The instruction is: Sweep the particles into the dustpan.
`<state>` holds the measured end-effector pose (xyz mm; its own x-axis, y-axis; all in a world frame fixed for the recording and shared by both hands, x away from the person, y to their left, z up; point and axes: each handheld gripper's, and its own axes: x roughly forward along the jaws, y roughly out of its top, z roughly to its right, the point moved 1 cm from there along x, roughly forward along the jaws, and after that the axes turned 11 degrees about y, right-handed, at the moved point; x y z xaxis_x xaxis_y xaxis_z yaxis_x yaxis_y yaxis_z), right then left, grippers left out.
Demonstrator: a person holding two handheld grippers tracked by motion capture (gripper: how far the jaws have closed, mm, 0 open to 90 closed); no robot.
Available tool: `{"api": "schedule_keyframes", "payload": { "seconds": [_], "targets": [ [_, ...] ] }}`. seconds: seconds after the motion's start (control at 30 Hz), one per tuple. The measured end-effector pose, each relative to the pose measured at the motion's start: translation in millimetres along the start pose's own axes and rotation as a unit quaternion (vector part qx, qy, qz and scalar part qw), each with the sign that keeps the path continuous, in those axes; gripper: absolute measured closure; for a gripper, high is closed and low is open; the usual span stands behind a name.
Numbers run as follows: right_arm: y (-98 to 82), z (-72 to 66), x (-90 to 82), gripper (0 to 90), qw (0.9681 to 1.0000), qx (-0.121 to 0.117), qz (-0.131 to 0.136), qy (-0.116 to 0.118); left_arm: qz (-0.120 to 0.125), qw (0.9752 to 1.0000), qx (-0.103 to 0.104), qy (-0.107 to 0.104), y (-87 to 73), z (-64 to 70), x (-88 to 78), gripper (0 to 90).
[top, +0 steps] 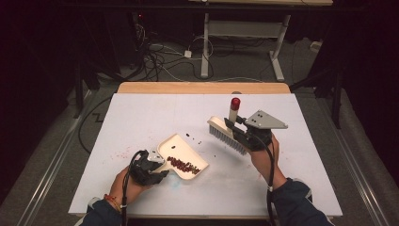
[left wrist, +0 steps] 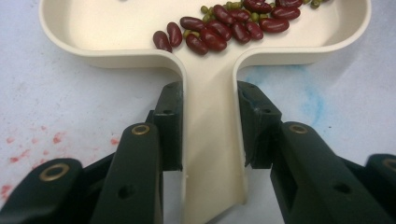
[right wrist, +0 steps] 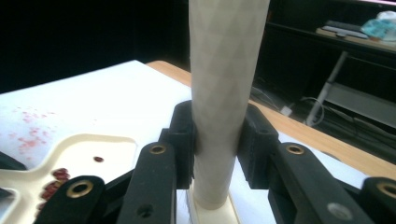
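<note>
Glossy plastic dustpan [left wrist: 116,32], matt paper-like tabletop [top: 141,113] — stained

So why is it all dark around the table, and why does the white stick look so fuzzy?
In the high view the light falls mostly on the white table, so the floor and room around it look dim. In the right gripper view the brush handle sits very close to the camera, so it looks big and soft, and the background is nearly black. In the left gripper view the beans look sharp and evenly lit.

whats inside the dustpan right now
A pile of red kidney beans mixed with small green beans lies in the cream dustpan; anything under the pile is hidden.
</note>
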<state>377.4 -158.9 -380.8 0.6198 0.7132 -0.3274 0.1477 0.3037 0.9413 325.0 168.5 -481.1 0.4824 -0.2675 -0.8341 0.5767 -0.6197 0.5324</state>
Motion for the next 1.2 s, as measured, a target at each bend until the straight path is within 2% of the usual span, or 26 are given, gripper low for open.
{"api": "schedule_keyframes", "payload": {
  "seconds": [0.23,0.33,0.57,0.63,1.0,1.2],
  "targets": [
    [-5.7,7.2,-7.5,70.5,0.9999,-0.001,-0.006,-0.011,0.001,1.0,0.001,0.002,-3.6,0.6,-2.6,63.0],
    [-6.8,10.1,-9.5,70.6,1.0,-0.003,0.004,-0.008,0.003,1.0,0.002,0.001,-3.7,-1.2,-4.5,63.1],
    [-7.8,17.4,-6.5,70.6,0.9999,-0.002,-0.002,-0.015,0.003,1.0,-0.003,-0.001,-8.6,-6.4,-6.8,63.1],
    [-7.4,22.0,-4.7,70.6,0.9998,0.004,-0.001,-0.019,0.004,1.0,-0.003,-0.001,-10.2,-7.4,-7.8,63.1],
    [-12.8,44.3,20.5,70.6,0.998,0.022,-0.006,-0.059,-0.003,0.9999,-0.01,-0.004,-18.3,-10.2,-9.0,63.1],
    [-16.1,45.6,37.1,70.6,0.9968,0.021,-0.017,-0.075,-0.003,0.9999,-0.01,-0.002,-20.1,-11.3,-9.9,63.1]
  ]
}}
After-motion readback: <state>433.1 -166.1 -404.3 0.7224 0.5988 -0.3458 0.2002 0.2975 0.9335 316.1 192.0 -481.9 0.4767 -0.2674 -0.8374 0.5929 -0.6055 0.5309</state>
